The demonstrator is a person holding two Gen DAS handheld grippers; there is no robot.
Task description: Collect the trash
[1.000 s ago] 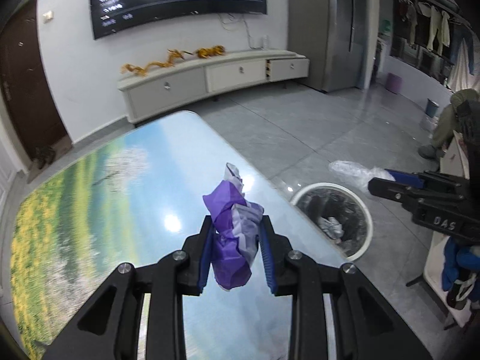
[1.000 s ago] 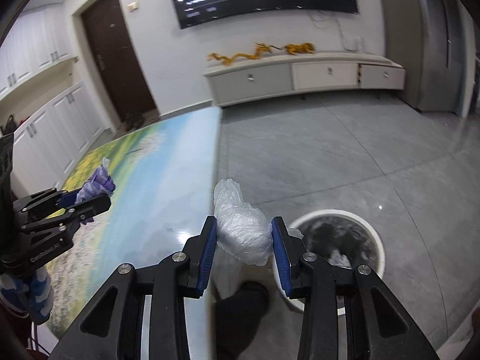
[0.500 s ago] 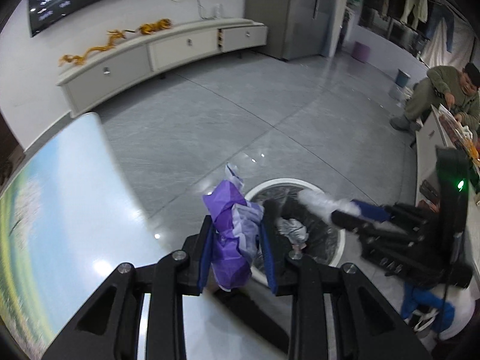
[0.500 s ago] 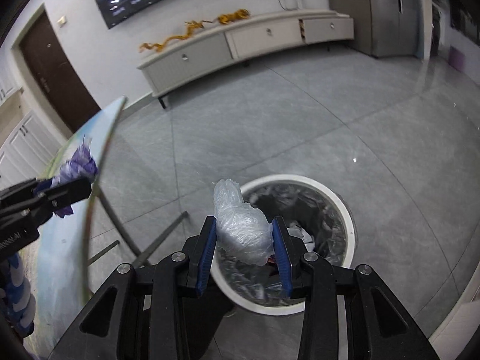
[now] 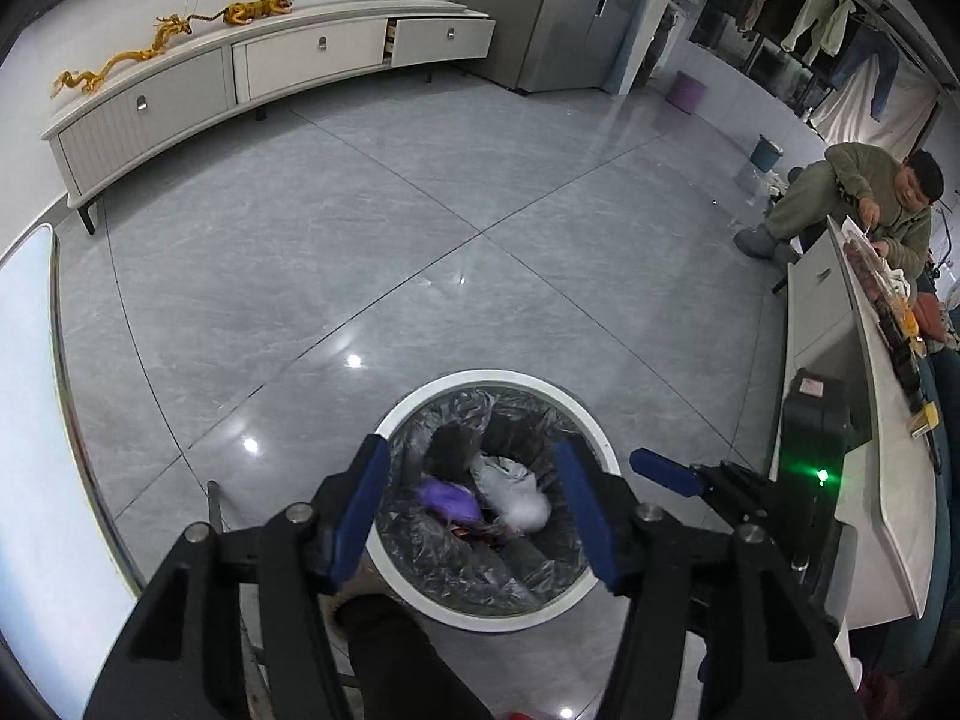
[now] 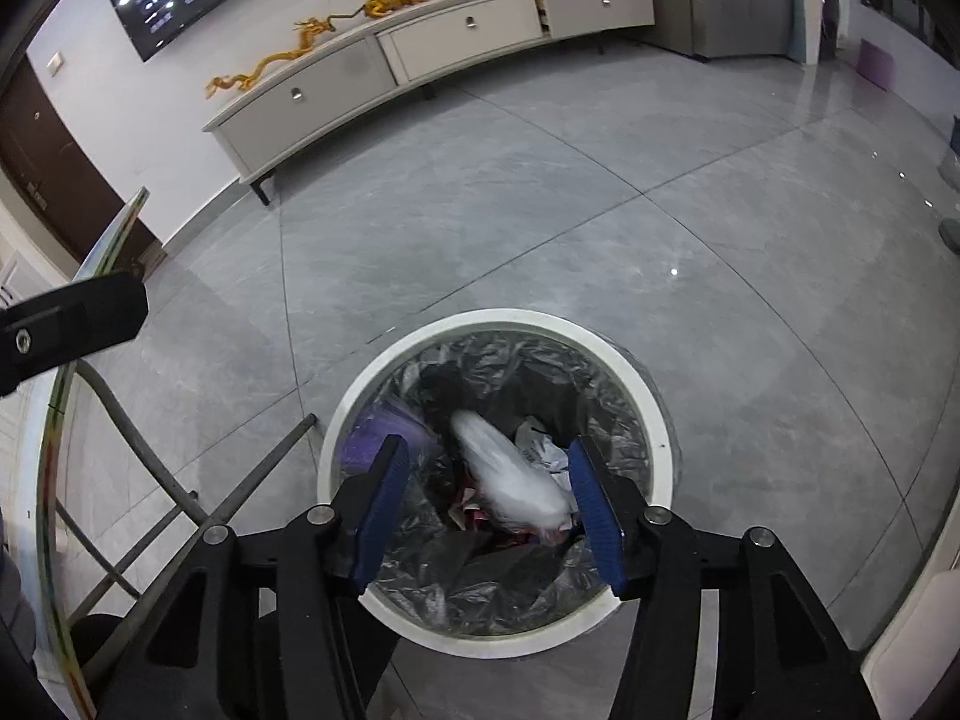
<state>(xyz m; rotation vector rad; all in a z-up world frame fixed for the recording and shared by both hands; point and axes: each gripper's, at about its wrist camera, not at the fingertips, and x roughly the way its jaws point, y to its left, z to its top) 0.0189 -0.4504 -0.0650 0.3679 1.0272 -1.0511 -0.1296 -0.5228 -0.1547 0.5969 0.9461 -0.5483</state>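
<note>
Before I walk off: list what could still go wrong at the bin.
1. The clear plastic wad, blurred just below the right gripper, whose jaws have just opened, lies near one pad and might snag.
2. The purple wrapper from the left gripper, also just opened, sits near the trash bin rim side; light scraps could rebound.

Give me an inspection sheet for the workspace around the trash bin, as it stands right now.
Surface: glossy grey tiled floor; glass tabletop edge at left.
Job's things: round white-rimmed bin with black liner; crumpled purple wrapper and clear plastic wad inside it.
Clutter: other scraps in the bin.
Grippers: left gripper and right gripper open above the bin, jaws just opened, nothing held.
Cables: wires on the wall above the long white TV cabinet.
Surroundings: seated person, hanging clothes.
</note>
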